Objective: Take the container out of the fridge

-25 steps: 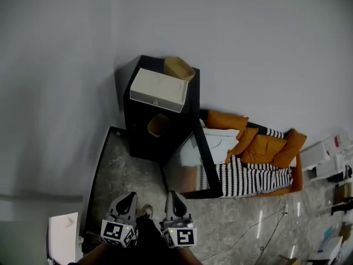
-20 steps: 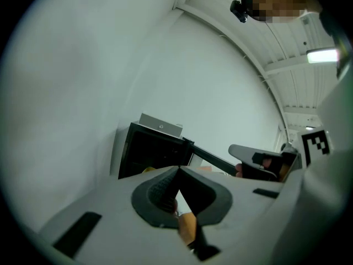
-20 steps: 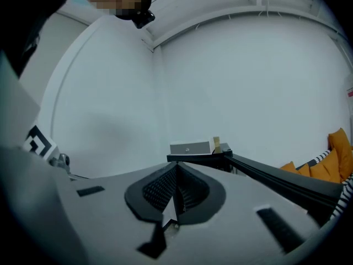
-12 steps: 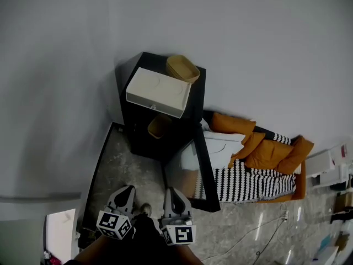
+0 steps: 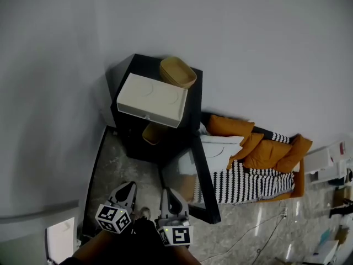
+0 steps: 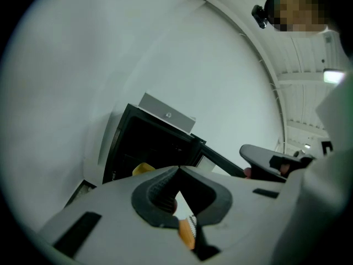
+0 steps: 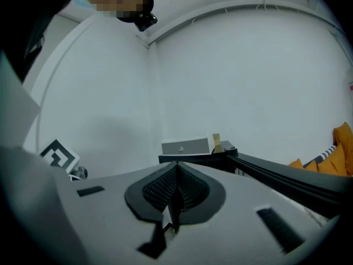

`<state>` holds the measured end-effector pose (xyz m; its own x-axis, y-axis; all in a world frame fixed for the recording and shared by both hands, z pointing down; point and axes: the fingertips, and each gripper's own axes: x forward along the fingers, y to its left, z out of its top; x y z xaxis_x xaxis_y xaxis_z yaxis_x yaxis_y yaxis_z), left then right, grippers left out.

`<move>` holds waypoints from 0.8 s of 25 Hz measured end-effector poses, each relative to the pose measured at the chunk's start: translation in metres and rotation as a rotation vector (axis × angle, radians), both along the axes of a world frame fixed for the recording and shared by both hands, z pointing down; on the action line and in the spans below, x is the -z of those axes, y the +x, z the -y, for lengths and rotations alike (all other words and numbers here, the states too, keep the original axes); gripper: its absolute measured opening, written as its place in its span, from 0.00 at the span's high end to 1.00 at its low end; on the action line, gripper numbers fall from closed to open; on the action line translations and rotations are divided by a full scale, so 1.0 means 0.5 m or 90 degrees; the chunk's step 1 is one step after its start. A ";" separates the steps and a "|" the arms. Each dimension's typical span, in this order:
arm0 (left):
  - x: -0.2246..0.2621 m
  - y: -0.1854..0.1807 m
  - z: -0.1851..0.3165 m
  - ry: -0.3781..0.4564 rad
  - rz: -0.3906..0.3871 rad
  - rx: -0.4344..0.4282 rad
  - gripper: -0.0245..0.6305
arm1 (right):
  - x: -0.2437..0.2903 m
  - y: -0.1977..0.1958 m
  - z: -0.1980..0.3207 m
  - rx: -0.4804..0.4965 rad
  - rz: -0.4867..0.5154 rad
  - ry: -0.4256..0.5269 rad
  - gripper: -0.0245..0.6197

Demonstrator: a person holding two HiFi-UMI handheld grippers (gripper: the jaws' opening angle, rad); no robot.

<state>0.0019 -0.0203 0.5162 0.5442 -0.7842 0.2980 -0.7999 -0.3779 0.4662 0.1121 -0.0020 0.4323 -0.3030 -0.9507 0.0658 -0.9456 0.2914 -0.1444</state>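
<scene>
Head view: you are standing before the black fridge (image 5: 134,143), and its door (image 5: 202,173) is hanging open toward the right.
Container: a tan tub (image 5: 153,132) is sitting on a shelf inside the fridge, below the white box (image 5: 151,98) on top. In the left gripper view it is showing as a yellow corner (image 6: 142,169) low in the dark opening.
Handling: it is looking light, stiff and thin-walled, possibly slick from the cold. Pinching its near rim and keeping it level seems the safest hold, since neither a lid nor contents can be made out.
Left gripper (image 5: 128,187): you are holding it tipped slightly downward toward the opening, well apart from the tub, with its jaws pressed together on nothing.
Right gripper (image 5: 168,195): you are holding it level beside the left one, with its jaws also meeting and empty.
</scene>
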 end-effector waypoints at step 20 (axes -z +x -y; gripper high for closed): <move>-0.216 -0.005 0.246 -0.107 -0.159 -0.009 0.96 | -0.114 -0.045 0.204 -0.037 0.001 -0.030 0.96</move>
<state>-0.0007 -0.1435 0.6240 0.6277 -0.7271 0.2781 -0.6478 -0.2897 0.7046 0.0897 -0.1043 0.4894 -0.2474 -0.9626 0.1101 -0.9606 0.2288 -0.1576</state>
